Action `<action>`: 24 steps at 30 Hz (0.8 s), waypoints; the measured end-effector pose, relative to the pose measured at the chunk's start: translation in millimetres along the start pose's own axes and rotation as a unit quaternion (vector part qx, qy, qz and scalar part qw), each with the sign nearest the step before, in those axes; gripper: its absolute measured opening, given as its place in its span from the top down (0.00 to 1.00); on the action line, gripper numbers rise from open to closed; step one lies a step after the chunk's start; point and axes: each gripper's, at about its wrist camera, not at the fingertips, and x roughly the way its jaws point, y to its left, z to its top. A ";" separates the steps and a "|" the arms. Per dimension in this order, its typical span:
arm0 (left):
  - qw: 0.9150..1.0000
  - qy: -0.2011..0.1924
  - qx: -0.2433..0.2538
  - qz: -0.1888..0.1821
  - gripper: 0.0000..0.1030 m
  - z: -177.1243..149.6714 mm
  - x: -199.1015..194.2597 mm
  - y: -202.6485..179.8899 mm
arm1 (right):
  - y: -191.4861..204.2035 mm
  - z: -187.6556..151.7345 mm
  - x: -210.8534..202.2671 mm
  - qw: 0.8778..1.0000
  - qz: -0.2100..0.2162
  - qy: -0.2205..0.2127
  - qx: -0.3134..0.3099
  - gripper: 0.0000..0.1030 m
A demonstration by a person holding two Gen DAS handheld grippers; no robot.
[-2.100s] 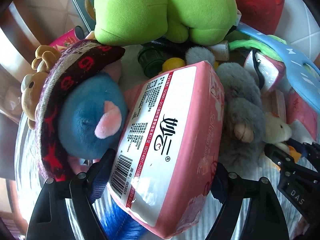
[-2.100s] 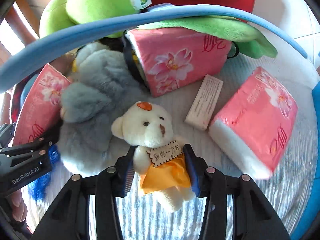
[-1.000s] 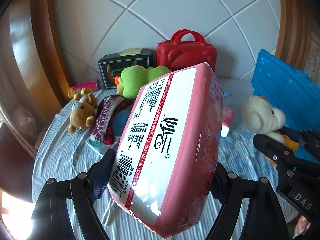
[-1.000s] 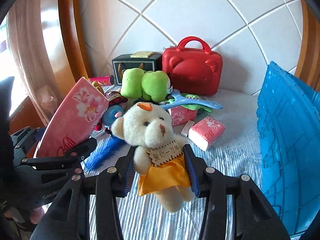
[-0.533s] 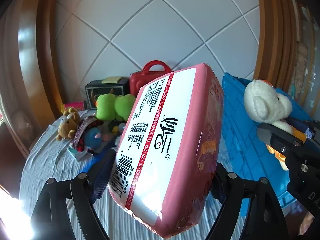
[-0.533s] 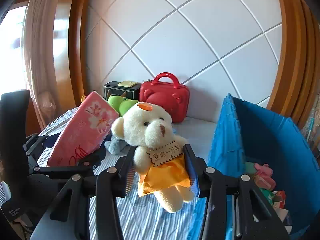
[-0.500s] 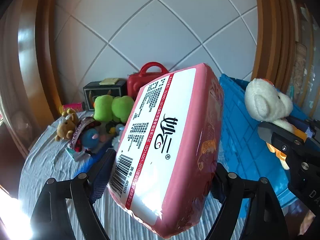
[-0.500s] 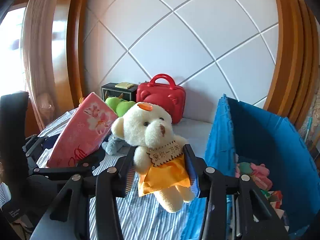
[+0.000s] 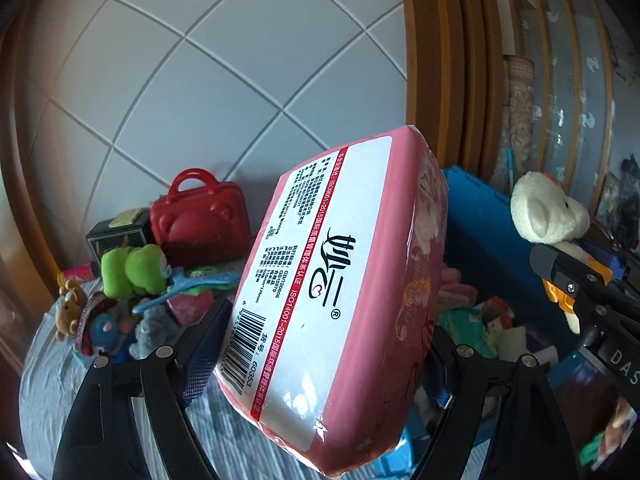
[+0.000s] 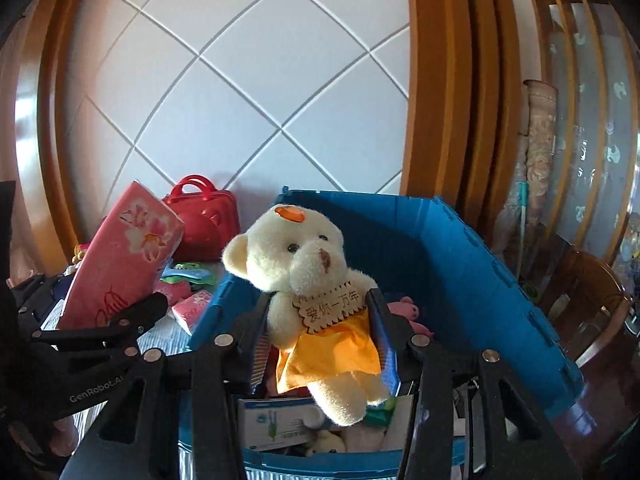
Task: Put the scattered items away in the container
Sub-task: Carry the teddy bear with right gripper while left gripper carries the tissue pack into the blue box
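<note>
Cream teddy bear (image 10: 316, 280), clamped in the right gripper (image 10: 320, 340) above the blue crate (image 10: 460, 248), should be released well inside its walls, while the tissue pack (image 9: 340, 300), pinched by the left gripper (image 9: 320, 352) beside the crate, is carried farther over.

Bright daylight from the left, heavy fisheye bending, dark vignetted corners, sharp close up, glare on plastic wrap

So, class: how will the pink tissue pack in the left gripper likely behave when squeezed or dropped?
The tissue pack probably gives softly, since its wrap creases by the left gripper. Its glossy film may slip. It likely lands without rolling, being flat-sided.
</note>
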 end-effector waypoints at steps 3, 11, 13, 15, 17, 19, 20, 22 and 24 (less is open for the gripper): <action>1.000 0.007 0.008 -0.008 0.19 4.8 11.1 -36.9 | -36.4 -4.0 8.6 1.000 -0.013 0.008 0.003 0.57; 0.997 0.068 0.012 -0.021 0.19 2.2 59.0 -134.6 | -118.9 -28.0 53.3 0.997 -0.009 0.071 -0.005 0.57; 0.996 0.088 0.011 -0.022 0.19 -2.0 71.9 -150.5 | -132.5 -33.8 62.0 0.996 -0.004 0.085 -0.009 0.57; 0.995 0.096 0.014 -0.017 0.19 -4.6 78.6 -162.5 | -140.9 -38.5 69.7 0.995 0.000 0.096 -0.010 0.57; 0.994 0.103 0.018 -0.011 0.19 -6.9 84.6 -173.9 | -146.4 -42.7 75.4 0.994 -0.001 0.105 -0.010 0.57; 0.994 0.106 0.020 -0.006 0.18 -8.2 88.1 -182.6 | -153.6 -45.4 79.3 0.994 -0.002 0.109 -0.008 0.57; 0.994 0.106 0.020 -0.004 0.17 -7.9 87.7 -184.5 | -157.2 -46.1 80.3 0.994 -0.003 0.109 -0.007 0.57; 0.994 0.105 0.019 0.000 0.16 -7.3 87.0 -188.4 | -164.4 -46.5 81.1 0.994 -0.006 0.108 -0.005 0.57; 0.994 0.104 0.019 0.003 0.16 -6.7 86.3 -192.3 | -170.8 -44.8 82.3 0.994 -0.008 0.106 -0.002 0.54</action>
